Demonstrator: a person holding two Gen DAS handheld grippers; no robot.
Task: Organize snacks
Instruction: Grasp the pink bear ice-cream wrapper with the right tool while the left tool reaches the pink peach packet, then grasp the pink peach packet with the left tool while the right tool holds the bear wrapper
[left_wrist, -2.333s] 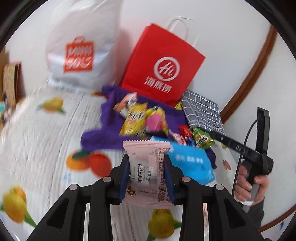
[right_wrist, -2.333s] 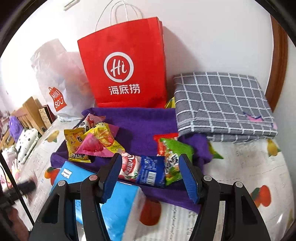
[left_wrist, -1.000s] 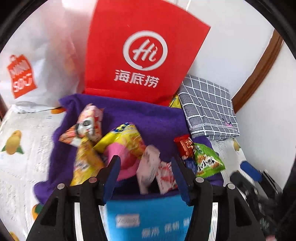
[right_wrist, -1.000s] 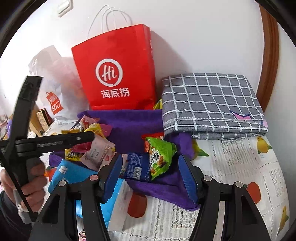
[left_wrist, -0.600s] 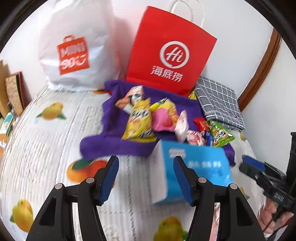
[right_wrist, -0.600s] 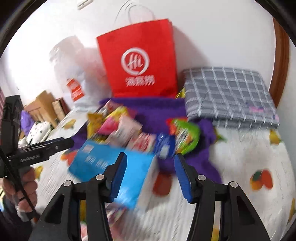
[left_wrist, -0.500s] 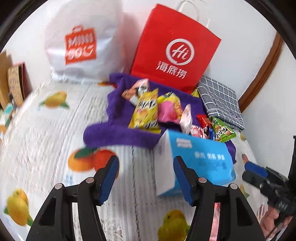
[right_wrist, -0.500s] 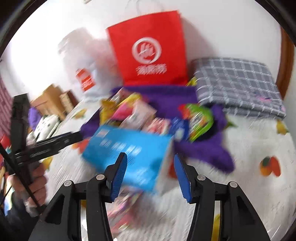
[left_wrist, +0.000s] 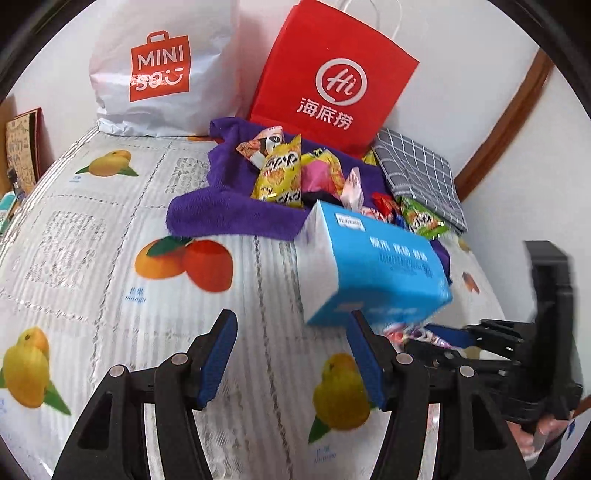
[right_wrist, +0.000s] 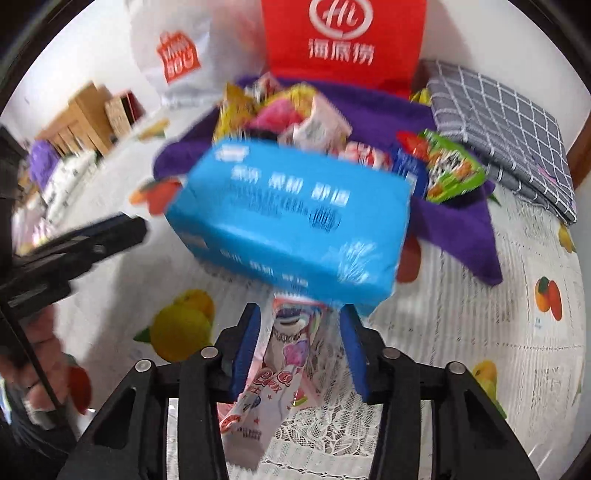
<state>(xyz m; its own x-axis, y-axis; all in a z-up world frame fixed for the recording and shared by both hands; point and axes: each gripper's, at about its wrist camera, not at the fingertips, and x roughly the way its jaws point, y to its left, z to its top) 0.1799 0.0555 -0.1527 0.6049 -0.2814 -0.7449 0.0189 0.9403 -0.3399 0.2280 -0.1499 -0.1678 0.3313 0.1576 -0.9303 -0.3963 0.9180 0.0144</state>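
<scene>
A white lace tablecloth printed with fruit (left_wrist: 92, 229) covers the table; at its far edge, against the white wall (left_wrist: 461, 44), stand a red paper bag (left_wrist: 332, 85) and a white plastic bag (left_wrist: 162, 70). The left gripper (left_wrist: 290, 356) gapes empty; the right gripper (right_wrist: 299, 345) is closing around a pink snack packet (right_wrist: 284, 354), pads apart from it.

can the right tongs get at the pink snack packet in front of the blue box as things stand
Probably yes. The right tongs are closing with the pink snack packet already between the pads, and nothing covers it. The blue box sits just behind it, close to the fingertips, but does not seem to block the grip.
</scene>
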